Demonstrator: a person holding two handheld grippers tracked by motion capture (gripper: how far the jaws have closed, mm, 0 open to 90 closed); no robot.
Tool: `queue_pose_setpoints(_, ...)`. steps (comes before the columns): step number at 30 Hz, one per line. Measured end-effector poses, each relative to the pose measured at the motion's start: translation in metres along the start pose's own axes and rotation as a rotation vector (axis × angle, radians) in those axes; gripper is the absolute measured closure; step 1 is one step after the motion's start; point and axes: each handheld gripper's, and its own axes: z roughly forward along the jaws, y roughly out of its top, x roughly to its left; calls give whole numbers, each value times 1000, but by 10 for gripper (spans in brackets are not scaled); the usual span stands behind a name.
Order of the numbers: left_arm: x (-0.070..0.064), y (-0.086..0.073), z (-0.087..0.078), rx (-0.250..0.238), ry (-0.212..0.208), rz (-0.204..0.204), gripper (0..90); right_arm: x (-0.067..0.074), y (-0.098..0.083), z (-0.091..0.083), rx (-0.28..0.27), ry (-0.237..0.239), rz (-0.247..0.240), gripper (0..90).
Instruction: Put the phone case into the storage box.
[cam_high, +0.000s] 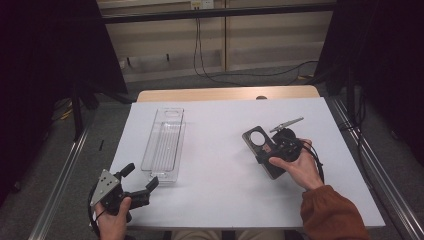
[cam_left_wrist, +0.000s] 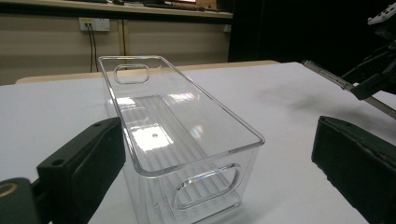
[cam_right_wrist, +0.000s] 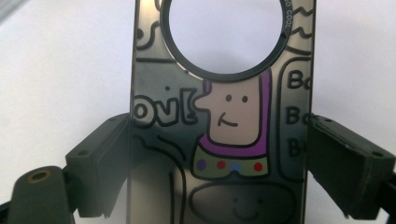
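The right tool (cam_high: 274, 150) grips a dark phone case (cam_right_wrist: 222, 116) across its width, one jaw pressed to each long edge. The case has a large round hole near its far end and cartoon figures drawn on it (a face with a purple collar sits between the jaws). It extends forward from the tool, held just above the white counter (cam_high: 225, 125).

The left tool (cam_high: 141, 184) rests near the counter's front edge with its jaws spread wide and nothing between the pads. Directly ahead of it, just beyond the jaw tips, stands a clear bin (cam_left_wrist: 177, 135), long and narrow, upright and running away from the tool, a handle slot cut in each short end. The two tools are well apart.
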Motion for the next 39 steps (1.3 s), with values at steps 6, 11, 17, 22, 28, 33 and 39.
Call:
queue_pose_setpoints(6, 0, 0, -1, 6, -4, 5, 31, 5, 0, -3, -35, 14, -21, 122)
queue_pose_setpoints(11, 0, 0, 0, -1, 1, 3, 31, 7, 0, -3, -75, 62, -41, 122)
queue_pose_setpoints(17, 1, 0, -1, 8, 5, 16, 31, 10, -2, -4, -99, 68, -53, 122)
queue_pose_setpoints(22, 1, 1, -1, 23, 1, 16, 31, 9, -4, -5, -159, 102, -71, 122)
queue_pose_setpoints(28, -1, 2, -1, 31, 3, 25, 31, 11, -6, -7, -250, 112, -68, 122)
queue_pose_setpoints(33, 0, 3, -1, 29, -3, 27, 31, 10, -9, -8, -322, 147, -55, 122)
queue_pose_setpoints(39, 3, 4, -3, 17, 9, 8, 31, 10, -13, -8, -384, 208, -57, 122)
